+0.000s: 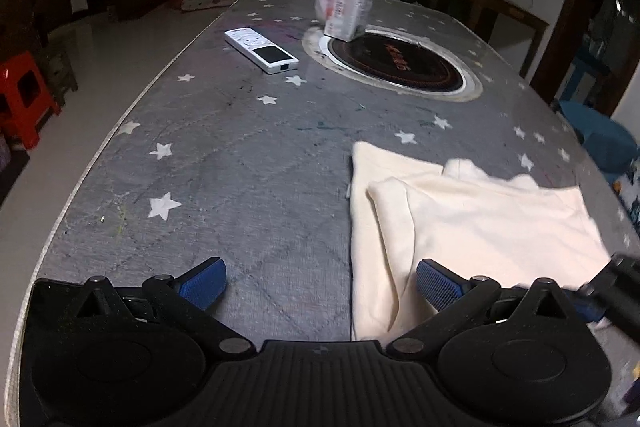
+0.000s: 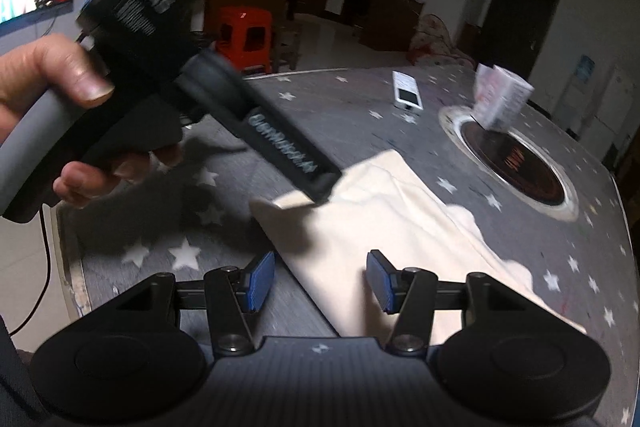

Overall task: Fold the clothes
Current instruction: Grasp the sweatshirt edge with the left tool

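Note:
A cream garment lies folded flat at the table's near right, with a narrower layer along its left side. My left gripper is open wide just above the table, its right pad over the garment's left edge and its left pad over bare table. In the right wrist view a hand holds the left gripper, whose tip is at the garment's near corner. My right gripper stands open low over the garment's near edge, and the cloth lies flat beneath it, unpinched.
The grey star-patterned table holds a white remote, a white box and a round black cooktop farther back. A red stool stands on the floor to the left. A blue seat is beside the table's right edge.

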`<state>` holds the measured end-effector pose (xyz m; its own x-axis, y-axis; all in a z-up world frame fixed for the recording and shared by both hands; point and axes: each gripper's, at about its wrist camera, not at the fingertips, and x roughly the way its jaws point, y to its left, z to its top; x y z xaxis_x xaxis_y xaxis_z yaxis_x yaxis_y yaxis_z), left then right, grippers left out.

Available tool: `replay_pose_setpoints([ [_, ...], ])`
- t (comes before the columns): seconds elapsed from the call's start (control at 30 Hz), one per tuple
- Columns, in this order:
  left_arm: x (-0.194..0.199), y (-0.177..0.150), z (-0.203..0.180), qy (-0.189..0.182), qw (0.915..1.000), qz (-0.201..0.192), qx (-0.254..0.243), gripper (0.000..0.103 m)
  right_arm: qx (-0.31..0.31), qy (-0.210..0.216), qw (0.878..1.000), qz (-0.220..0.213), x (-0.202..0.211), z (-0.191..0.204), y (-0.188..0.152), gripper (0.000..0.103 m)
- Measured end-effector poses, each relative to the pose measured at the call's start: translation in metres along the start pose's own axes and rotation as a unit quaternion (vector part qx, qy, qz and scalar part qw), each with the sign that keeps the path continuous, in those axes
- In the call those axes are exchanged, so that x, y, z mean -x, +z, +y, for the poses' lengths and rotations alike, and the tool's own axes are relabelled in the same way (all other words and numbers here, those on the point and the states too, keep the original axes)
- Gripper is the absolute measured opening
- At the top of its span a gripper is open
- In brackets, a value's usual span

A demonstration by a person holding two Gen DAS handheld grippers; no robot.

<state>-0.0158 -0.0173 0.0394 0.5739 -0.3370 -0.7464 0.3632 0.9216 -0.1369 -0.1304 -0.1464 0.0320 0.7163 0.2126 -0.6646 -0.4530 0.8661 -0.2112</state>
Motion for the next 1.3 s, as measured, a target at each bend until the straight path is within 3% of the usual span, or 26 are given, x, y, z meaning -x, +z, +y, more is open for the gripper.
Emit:
replay_pose_setpoints([
  [0.23,0.001,0.008,0.015,-0.046,0.9975,0.004,0.053,0.102,0.045,-0.005,0.999,0.000,-0.021,0.025,0.012,0.045],
  [0.43,-0.006,0.009,0.024,-0.082,0.9923,0.018,0.091,0.102,0.067,-0.025,0.997,0.009,-0.037,0.033,0.014,0.028],
  [0.5,-0.008,0.009,0.025,-0.093,0.9902,0.022,0.102,0.101,0.056,-0.020,0.998,0.003,-0.036,0.030,0.014,0.021],
  [0.77,-0.018,0.011,0.029,-0.134,0.9789,0.040,0.149,0.101,-0.072,0.030,0.997,-0.021,-0.016,-0.010,0.018,0.018],
  [0.9,-0.022,0.014,0.020,-0.142,0.9788,0.041,0.142,0.101,-0.094,0.039,0.994,-0.034,-0.007,-0.020,0.018,0.018],
  [1.3,-0.029,0.015,0.003,-0.168,0.9783,0.047,0.111,0.079,-0.094,0.056,0.992,-0.066,0.008,-0.015,0.012,0.017],
])
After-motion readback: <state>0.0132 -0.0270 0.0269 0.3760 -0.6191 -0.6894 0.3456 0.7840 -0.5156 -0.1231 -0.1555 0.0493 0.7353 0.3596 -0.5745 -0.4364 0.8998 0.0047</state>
